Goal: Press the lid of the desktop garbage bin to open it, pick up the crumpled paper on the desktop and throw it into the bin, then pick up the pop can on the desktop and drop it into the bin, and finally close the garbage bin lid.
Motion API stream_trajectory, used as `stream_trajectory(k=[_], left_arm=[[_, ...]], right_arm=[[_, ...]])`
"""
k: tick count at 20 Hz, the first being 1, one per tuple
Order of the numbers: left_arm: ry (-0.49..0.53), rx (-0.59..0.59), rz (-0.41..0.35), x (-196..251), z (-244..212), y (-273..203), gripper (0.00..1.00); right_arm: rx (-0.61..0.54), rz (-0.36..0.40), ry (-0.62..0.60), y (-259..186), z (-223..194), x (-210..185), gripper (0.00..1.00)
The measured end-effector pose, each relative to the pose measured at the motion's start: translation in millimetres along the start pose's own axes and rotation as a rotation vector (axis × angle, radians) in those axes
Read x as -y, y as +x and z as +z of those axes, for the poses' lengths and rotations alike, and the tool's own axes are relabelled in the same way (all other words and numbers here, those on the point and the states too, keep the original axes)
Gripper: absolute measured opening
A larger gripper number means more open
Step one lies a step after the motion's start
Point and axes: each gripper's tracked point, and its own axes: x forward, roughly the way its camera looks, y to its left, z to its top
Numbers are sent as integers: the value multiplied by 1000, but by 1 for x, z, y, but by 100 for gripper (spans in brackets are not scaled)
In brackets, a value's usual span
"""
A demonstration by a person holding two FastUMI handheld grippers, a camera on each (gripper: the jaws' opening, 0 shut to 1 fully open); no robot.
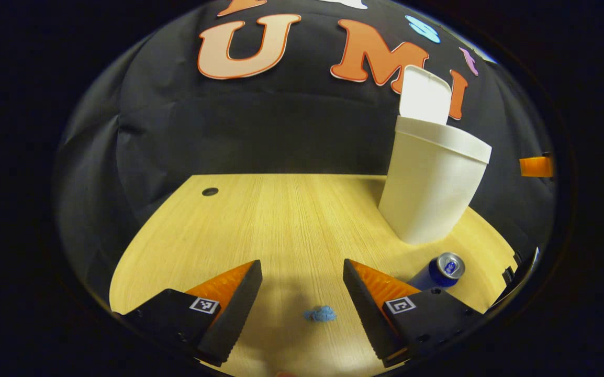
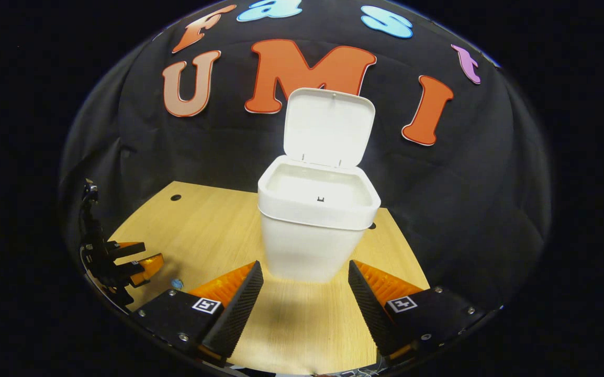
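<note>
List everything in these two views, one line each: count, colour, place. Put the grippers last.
garbage bin: one, white, standing on the desk toward its back, right of centre in the left gripper view.
lid: one, white, hinged at the bin's rear and swung up, open.
crumpled paper: one, blue, lying on the desk between the left gripper's fingers, not touched.
pop can: one, dark blue with a silver top, lying on its side on the desk in front of the bin.
desk: one, light wood grain, with a small dark round hole near its back left corner.
left gripper: one, open, low over the desk around the paper.
right gripper: one, open, facing the bin, holding nothing.
</note>
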Motion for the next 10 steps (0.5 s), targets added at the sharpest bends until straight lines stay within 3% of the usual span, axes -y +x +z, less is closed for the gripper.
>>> stream_trajectory(k=[10], left_arm=[[89,-143,-26,5,-65,21,99]], right_arm=[[-110,-10,50,6,-28,6,100]])
